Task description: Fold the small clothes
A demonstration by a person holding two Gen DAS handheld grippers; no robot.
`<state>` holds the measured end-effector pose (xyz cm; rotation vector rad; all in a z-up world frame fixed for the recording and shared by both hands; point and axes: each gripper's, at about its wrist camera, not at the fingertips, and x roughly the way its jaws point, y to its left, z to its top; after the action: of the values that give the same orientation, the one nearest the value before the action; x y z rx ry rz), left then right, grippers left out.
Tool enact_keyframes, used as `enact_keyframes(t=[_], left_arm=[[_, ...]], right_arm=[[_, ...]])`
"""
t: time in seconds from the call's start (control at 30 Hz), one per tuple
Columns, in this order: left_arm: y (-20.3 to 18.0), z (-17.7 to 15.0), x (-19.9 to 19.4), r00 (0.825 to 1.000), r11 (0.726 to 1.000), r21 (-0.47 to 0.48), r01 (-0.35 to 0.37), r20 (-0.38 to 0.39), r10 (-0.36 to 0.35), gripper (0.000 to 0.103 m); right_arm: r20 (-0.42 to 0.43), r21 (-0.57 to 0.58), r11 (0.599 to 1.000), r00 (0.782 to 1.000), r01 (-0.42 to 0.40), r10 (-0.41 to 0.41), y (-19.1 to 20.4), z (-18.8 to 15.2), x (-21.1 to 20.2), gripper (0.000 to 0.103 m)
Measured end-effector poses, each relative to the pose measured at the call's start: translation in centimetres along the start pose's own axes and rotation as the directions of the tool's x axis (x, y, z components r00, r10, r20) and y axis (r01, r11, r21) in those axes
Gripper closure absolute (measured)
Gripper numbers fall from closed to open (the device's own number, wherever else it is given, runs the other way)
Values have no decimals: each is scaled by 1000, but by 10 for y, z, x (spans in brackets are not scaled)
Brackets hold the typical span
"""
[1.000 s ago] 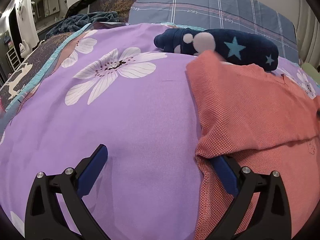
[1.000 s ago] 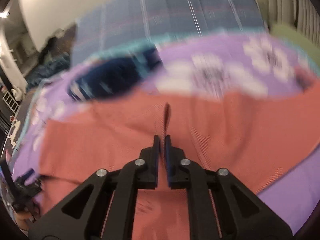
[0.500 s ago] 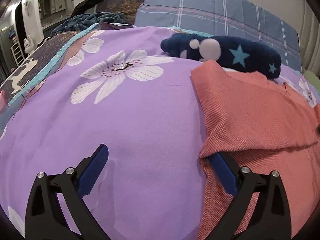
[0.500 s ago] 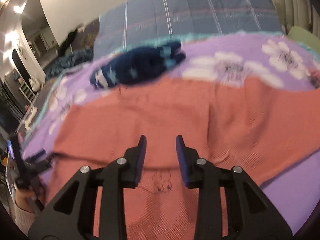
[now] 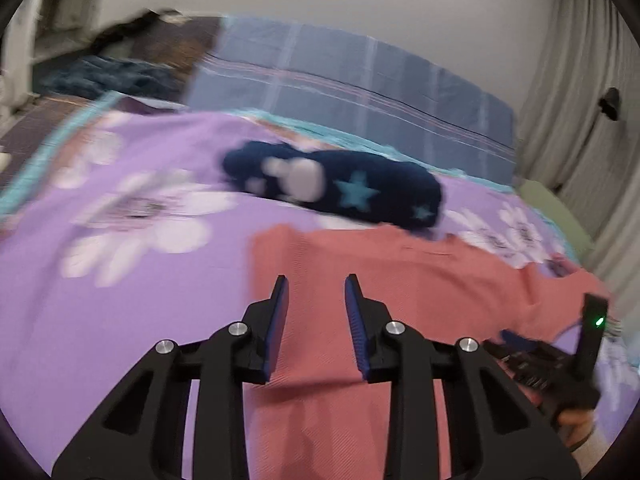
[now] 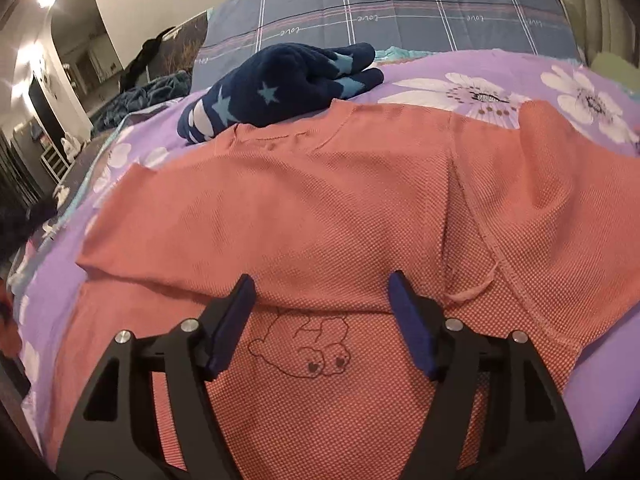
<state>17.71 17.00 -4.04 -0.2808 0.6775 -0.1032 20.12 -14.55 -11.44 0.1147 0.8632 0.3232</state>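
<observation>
Coral waffle-knit, the small shirt lies spread on the purple floral bedspread, its neckline touching the navy star-print garment bundled just beyond it. One side is already folded over the body, and that folded edge runs crosswise just ahead of the right gripper, above the shirt's outlined bear drawing. The right gripper's jaws have just been opening and stand wide over the cloth with nothing pinched between them. The left gripper hangs over the shirt's other side, near its straight side edge; its jaws have just been closing, yet a clear gap shows between the blue pads and no fabric is caught. The shirt's long axis runs away from both tools toward the navy garment, so the hem end lies nearest them. The right gripper looks better placed for the unfolded sleeve beside it. Bare bedspread flanks the shirt on both sides, leaving room to swing cloth inward; the navy garment crowds only the neckline.
</observation>
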Motion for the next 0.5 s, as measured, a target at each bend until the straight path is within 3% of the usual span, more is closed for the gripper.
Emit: enact_keyframes(t=[0.07, 0.13, 0.17, 0.23, 0.27, 0.3, 0.33, 0.37, 0.43, 0.5], left_arm=[[-4, 0, 30, 999, 1000, 5, -5, -53, 6, 72], [1, -11, 65, 979, 984, 59, -171, -103, 176, 72], [13, -20, 83, 953, 964, 70, -258, -146, 266, 71], [34, -17, 74, 979, 984, -61, -169, -129, 160, 70], [42, -16, 68, 974, 975, -100, -200, -125, 187, 70], [52, -17, 65, 950, 948, -110, -298, -133, 283, 65], [58, -19, 64, 948, 943, -129, -307, -132, 290, 65], [66, -20, 60, 962, 946, -188, -264, -122, 244, 65], [66, -18, 48, 960, 934, -221, -280, -95, 265, 66], [48, -11, 35, 975, 957, -193, -217, -9, 220, 66]], right_arm=[[3, 9, 1000, 1000, -11, 11, -3, 0, 0, 33], [5, 11, 1000, 1000, -14, 14, -4, -1, -1, 33], [5, 10, 1000, 1000, -13, 12, -4, -2, -1, 33], [5, 3, 1000, 1000, -7, 7, -3, -2, -1, 33], [6, 2, 1000, 1000, -5, 5, -3, -3, -1, 33], [6, 1, 1000, 1000, -5, 5, -3, -3, -1, 33], [5, 3, 1000, 1000, -8, 8, -3, -3, -1, 32], [5, 2, 1000, 1000, -11, 11, -3, -3, -1, 31], [7, 3, 1000, 1000, -13, 13, -2, -3, -1, 31], [7, 4, 1000, 1000, -16, 16, -3, -3, -2, 31]])
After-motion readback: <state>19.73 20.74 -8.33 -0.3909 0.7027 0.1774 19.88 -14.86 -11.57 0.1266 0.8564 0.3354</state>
